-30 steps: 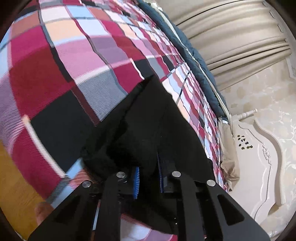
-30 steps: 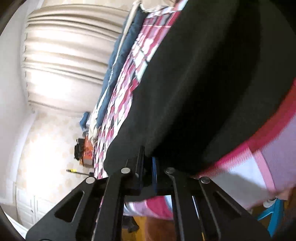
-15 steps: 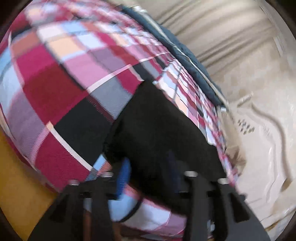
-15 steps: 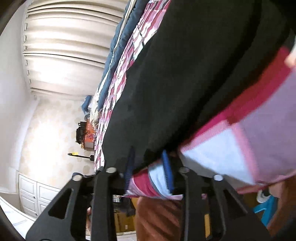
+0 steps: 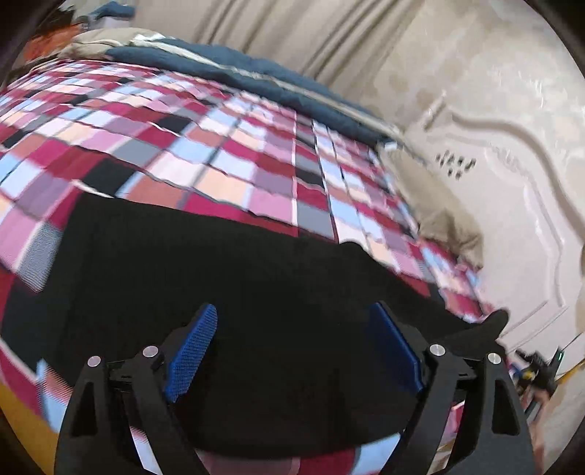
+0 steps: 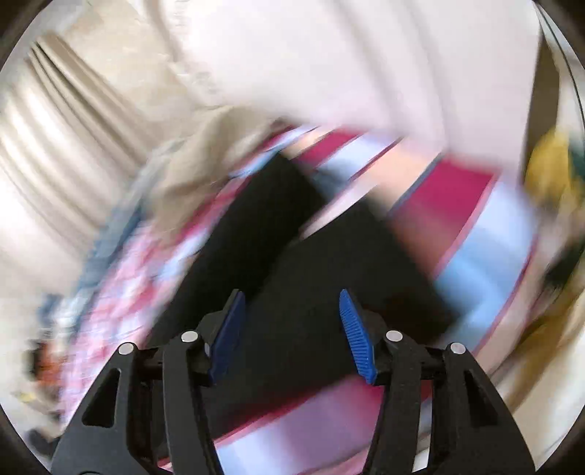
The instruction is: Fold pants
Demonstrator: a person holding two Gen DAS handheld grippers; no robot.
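Black pants (image 5: pixel 219 263) lie flat on the plaid bedspread (image 5: pixel 219 153), stretched left to right near the bed's front edge. My left gripper (image 5: pixel 292 314) is open and empty, its blue pads just above the pants. In the blurred right wrist view the pants (image 6: pixel 299 274) show as a dark shape on the plaid cover. My right gripper (image 6: pixel 290 296) is open and empty over them.
A dark blue quilt (image 5: pixel 256 76) lies along the far side of the bed. A beige pillow (image 5: pixel 435 204) rests by the cream headboard (image 5: pixel 512 175). Beige curtains (image 5: pixel 292 33) hang behind. The bed's front edge drops to the floor below the left gripper.
Both grippers opened and let go of the pants, then pulled back and swung. The pants now lie spread on the bed. The right wrist view is motion-blurred.
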